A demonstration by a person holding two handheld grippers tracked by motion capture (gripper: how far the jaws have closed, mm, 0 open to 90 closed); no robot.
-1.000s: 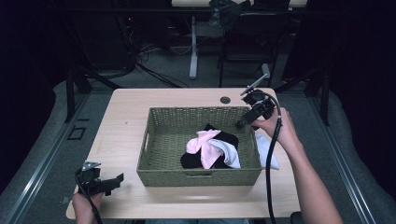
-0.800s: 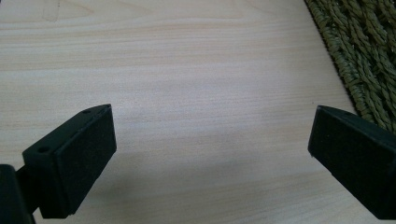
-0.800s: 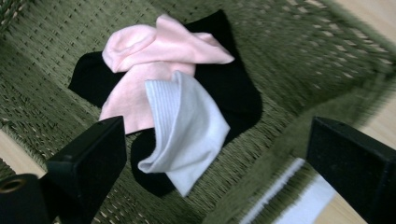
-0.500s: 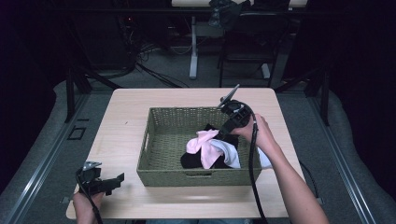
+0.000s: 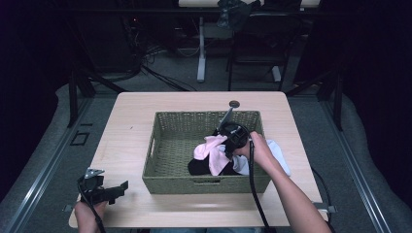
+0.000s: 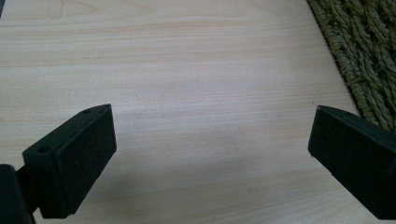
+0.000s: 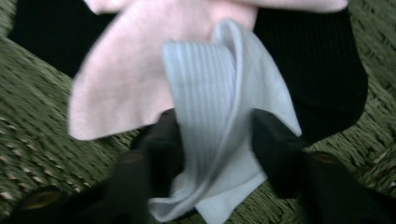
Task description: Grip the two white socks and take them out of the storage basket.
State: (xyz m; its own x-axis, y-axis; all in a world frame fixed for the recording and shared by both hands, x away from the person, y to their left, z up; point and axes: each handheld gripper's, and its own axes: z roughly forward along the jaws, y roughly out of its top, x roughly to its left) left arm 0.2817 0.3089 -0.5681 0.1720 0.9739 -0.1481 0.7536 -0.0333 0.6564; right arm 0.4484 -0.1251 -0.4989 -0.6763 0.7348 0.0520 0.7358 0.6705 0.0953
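Right gripper (image 7: 212, 135) lowered, pinching ribbed white sock (image 7: 215, 116)

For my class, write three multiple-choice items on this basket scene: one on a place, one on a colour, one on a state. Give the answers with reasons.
1. Where does the left gripper rest?
A. Inside the basket
B. On the light wooden table, outside the woven green basket
C. On the floor

2. What colour is the ribbed sock between the right gripper fingers?
A. White
B. Red
C. Yellow

3. How does the left gripper stand?
A. Shut on a sock
B. Open, with nothing between its fingers
C. Shut on the basket rim

Answers:
1 B: the high view shows it at the table's near left corner.
2 A: the right gripper view shows white ribbed cloth between the fingers, beside the pink sock and the black sock.
3 B: the left gripper view shows bare table between wide fingers.
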